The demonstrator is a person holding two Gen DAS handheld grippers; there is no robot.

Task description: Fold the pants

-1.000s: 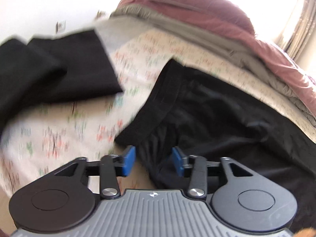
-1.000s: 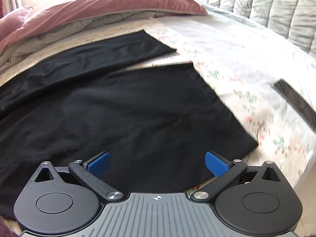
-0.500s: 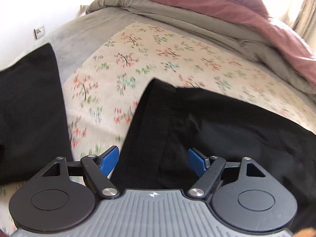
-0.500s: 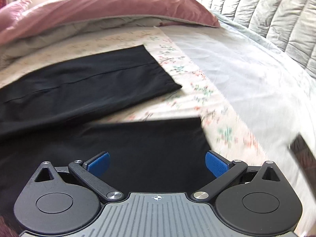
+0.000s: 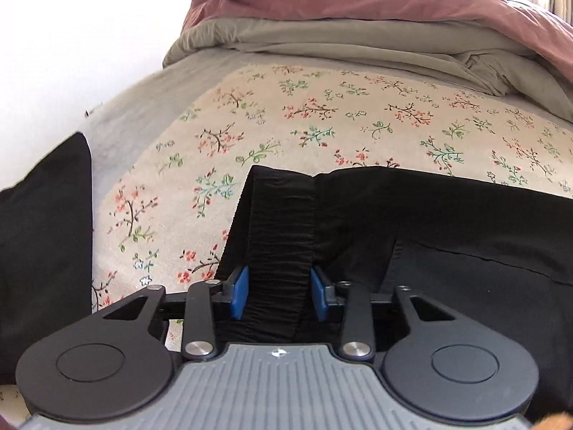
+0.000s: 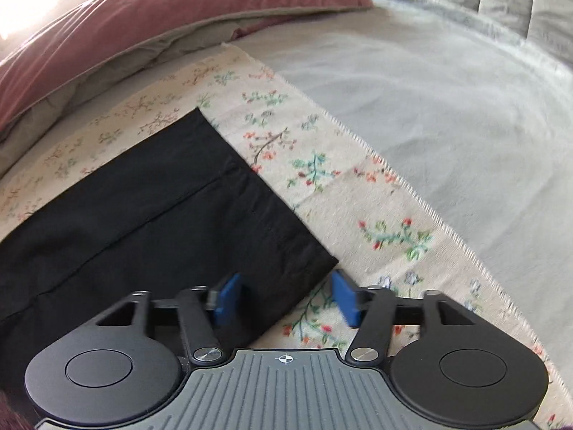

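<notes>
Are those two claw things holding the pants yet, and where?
Not yet. Left gripper closes around the pants' waistband; right gripper closes at a leg hem corner.

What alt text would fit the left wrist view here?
The left gripper is closing its blue pads around the gathered elastic waistband of black pants lying on a floral sheet. A pink and grey duvet is bunched behind.

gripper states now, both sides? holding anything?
Left gripper: jaws closing around the pants waistband, pads not yet pressing.
Right gripper: jaws closing, pant leg cuff corner between them, not gripped yet.
</notes>
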